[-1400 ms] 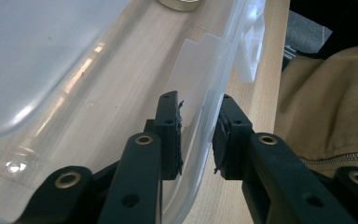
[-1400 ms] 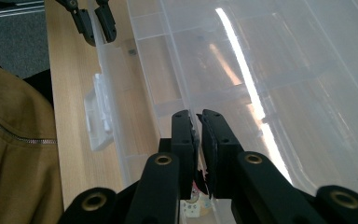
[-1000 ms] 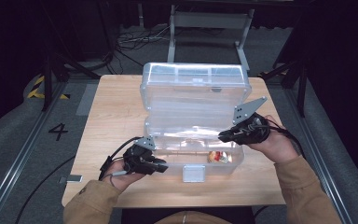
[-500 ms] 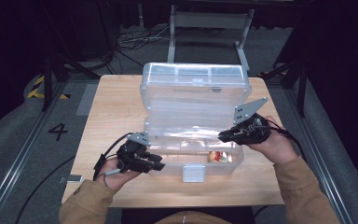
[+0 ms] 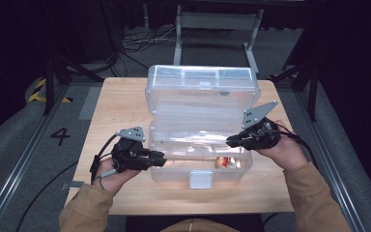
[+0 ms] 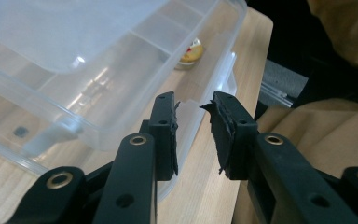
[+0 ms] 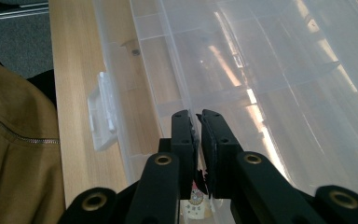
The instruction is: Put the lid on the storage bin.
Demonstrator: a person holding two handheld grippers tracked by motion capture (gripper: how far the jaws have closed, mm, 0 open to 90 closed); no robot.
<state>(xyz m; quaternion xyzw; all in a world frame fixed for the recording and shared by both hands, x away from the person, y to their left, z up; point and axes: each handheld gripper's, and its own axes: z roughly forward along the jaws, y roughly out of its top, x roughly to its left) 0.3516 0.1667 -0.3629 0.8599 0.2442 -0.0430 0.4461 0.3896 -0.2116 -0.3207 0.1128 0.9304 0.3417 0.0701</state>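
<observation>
A clear plastic box (image 5: 174, 173) stands open on the wooden table, its lid (image 5: 203, 89) tipped up at the back. A clear inner tray (image 5: 195, 134) sits across its top. My right gripper (image 5: 231, 141) is at the tray's right end, and its jaws (image 7: 198, 114) are closed on the thin tray rim (image 7: 177, 70). My left gripper (image 5: 158, 158) is at the box's left front corner, open, with the box's front wall (image 6: 193, 109) between its jaws (image 6: 193, 105). A small red and yellow object (image 5: 226, 162) lies in the front right compartment, and is seen as a small object (image 6: 192, 50) from the left.
The box's white front latch (image 5: 201, 180) faces the person. Bare table (image 5: 116, 111) lies left of the box and along the front edge. A metal frame (image 5: 217, 21) stands behind the table. Tan sleeves (image 5: 84, 210) come in from below.
My left gripper has shifted slightly forward and inward to the box's left front corner. The right gripper has stayed at the tray's right end.
</observation>
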